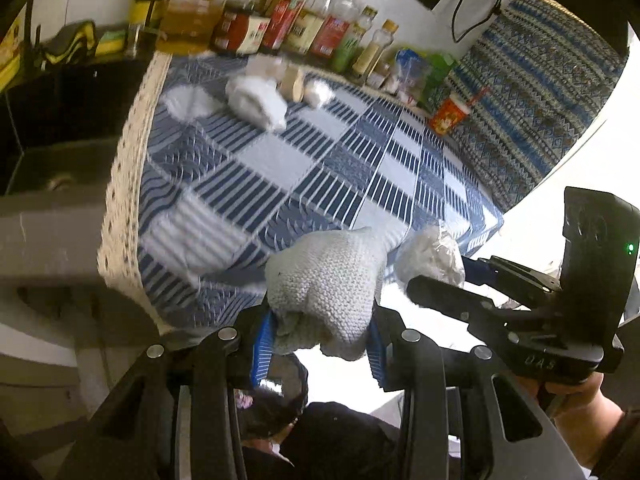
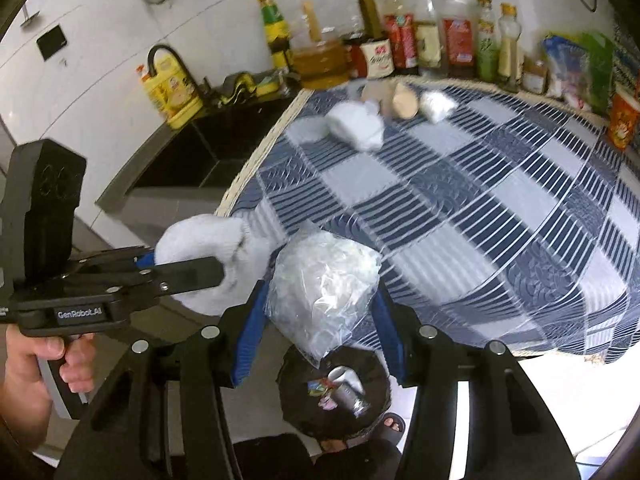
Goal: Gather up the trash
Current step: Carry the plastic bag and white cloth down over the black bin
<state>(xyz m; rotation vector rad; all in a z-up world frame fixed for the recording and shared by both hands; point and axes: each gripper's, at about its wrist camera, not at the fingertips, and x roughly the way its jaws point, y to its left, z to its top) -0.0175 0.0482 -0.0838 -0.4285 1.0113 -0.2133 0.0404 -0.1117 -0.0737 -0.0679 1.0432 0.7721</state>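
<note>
The left gripper (image 1: 320, 344) pinched a white knit glove (image 1: 326, 288) between its blue pads (image 1: 262, 350), and the right gripper (image 2: 320, 320) was pressed together on a clear bag (image 2: 324, 284) of crumpled white stuff. Both loads were at the near edge of the table (image 2: 480, 240), out over the floor, with the black bin (image 2: 334, 390) directly below the bag in the right wrist view.

The glove looked soft and limp. It bulged above the pads and drooped below them, so it probably weighed little and would not slip, though a loose end could catch on a pad at release. A pinch across its bunched middle, as here, seemed sound. The bag was thin, glossy film, likely slippery and light. Its filling would give under pressure, so taking it where the film gathers seemed safer than at the smooth flank. Neither looked breakable.

The bin already held a can and some coloured wrappers. A sandalled foot showed just beside it.

Farther back on the blue-and-white checked cloth lay more trash: a white wad (image 2: 354, 122), a tan roll (image 2: 404, 102) and a small clear packet (image 2: 436, 104), close together and blurred. Behind them bottles (image 2: 400, 36) lined the wall, and a red cup (image 2: 622, 120) stood at the right.
</note>
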